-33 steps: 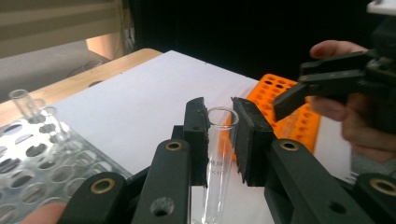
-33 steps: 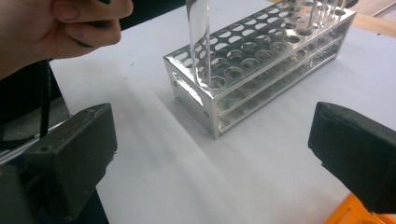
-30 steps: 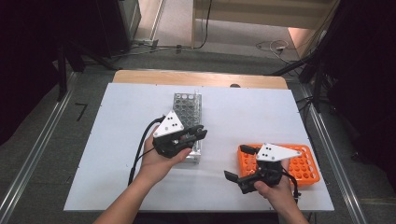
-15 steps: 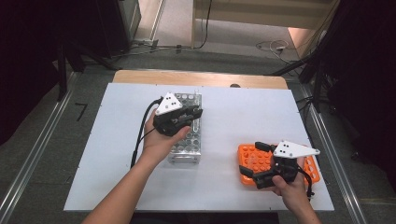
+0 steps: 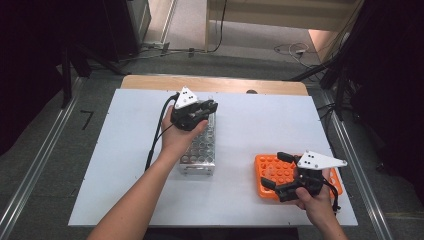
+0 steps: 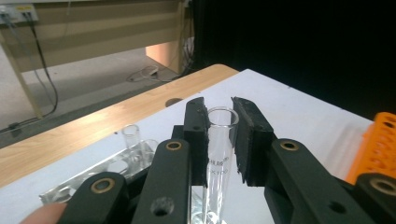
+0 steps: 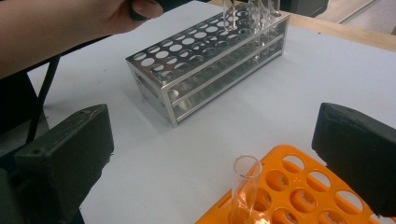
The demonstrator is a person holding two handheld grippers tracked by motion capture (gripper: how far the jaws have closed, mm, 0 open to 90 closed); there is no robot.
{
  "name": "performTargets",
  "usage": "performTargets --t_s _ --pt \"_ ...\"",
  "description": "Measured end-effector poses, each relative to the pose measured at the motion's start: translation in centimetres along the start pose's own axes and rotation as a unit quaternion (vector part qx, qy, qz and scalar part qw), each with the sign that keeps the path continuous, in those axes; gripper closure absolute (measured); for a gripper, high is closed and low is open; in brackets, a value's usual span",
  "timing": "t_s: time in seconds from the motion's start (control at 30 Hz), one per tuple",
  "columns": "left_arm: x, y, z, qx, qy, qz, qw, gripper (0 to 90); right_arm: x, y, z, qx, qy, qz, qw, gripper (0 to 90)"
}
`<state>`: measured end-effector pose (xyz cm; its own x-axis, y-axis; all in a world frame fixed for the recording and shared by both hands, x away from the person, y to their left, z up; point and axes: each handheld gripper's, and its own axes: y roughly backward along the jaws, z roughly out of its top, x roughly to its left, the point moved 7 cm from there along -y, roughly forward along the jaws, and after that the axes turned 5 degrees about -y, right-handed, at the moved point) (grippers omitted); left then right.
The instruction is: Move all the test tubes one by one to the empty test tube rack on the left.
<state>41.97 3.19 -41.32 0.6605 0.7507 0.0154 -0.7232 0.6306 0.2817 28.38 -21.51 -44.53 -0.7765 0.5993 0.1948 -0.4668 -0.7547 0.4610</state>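
Left claw (image 6: pixel 219 140) clamps a glass tube (image 6: pixel 218 154) over the metal rack's (image 5: pixel 200 150) far end (right claw (image 7: pixel 224 154) gapes wide), so next it probably lifts straight up.

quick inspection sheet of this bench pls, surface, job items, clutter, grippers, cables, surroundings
surface: white table top over a wooden board edge at the far side, bare apart from the two racks.
job's things: metal rack mid-table with clear tubes at its far end; orange rack near right with one glass tube standing in it; another test tube sits between the left jaws.
clutter: nothing seen.
grippers: left gripper closed around the test tube over the metal rack's far end; right gripper open, over the orange rack.
cables: black cable trails from the left gripper across the table.
surroundings: grey floor with loose wires, wooden furniture beyond, dark curtains either side.
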Motion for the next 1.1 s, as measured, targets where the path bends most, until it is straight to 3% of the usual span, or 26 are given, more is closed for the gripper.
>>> performTargets --t_s 0.27,0.5,1.1 --pt "1.2 -1.2 -0.4 -0.009 0.009 0.017 0.9998 75.0 -0.1 0.0 -0.2 0.003 0.000 0.001 1.0000 0.0" --pt "1.6 -2.2 -1.2 0.000 0.014 0.026 0.9996 74.9 -0.3 0.1 -0.2 0.001 -0.003 0.001 1.0000 0.0" --pt "1.3 -2.8 -3.3 0.063 0.014 0.022 0.9977 74.6 -0.5 0.0 -0.5 0.008 -0.003 -0.004 1.0000 0.0"
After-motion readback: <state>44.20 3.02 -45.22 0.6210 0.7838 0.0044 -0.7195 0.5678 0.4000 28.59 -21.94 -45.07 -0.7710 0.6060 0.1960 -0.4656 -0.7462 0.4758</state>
